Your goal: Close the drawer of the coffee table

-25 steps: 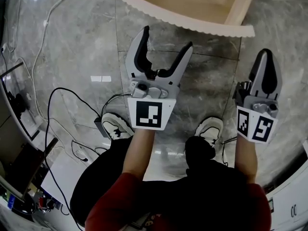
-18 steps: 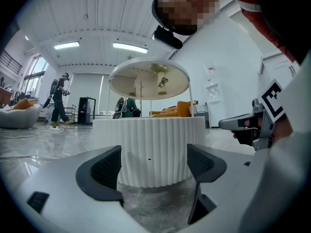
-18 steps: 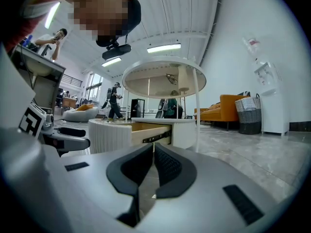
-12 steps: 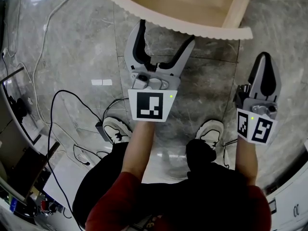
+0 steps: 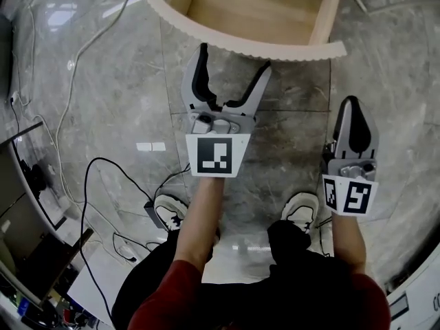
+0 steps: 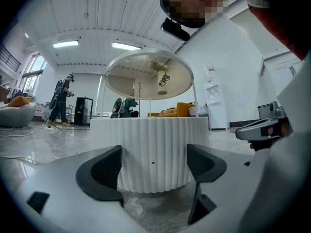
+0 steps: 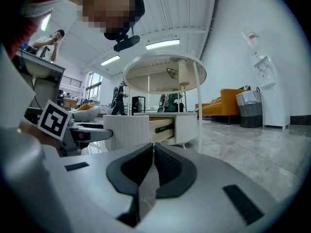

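The coffee table's drawer (image 5: 256,11) stands pulled out, its wooden inside showing behind a curved white ribbed front (image 5: 247,47). My left gripper (image 5: 234,56) is open just short of that front, pointing straight at it. Its jaws have just been opening and nothing is between them. In the left gripper view the ribbed front (image 6: 153,152) fills the space beyond the left gripper (image 6: 153,166), with a strip of floor before it. My right gripper (image 5: 349,103) is shut and empty, off to the right and lower. The right gripper view shows the right gripper (image 7: 151,166) and the open drawer (image 7: 160,126) from the side.
The floor is grey marble (image 5: 110,81). Cables (image 5: 89,184) trail across it at the left, near equipment (image 5: 27,253). The person's shoes (image 5: 168,212) stand below the grippers. A round tabletop on thin posts (image 7: 165,74) rises over the table body, with an orange sofa (image 7: 221,103) beyond.
My left gripper has moved forward toward the drawer front and its jaws have spread a little wider. The right gripper has stayed shut and hardly moved.
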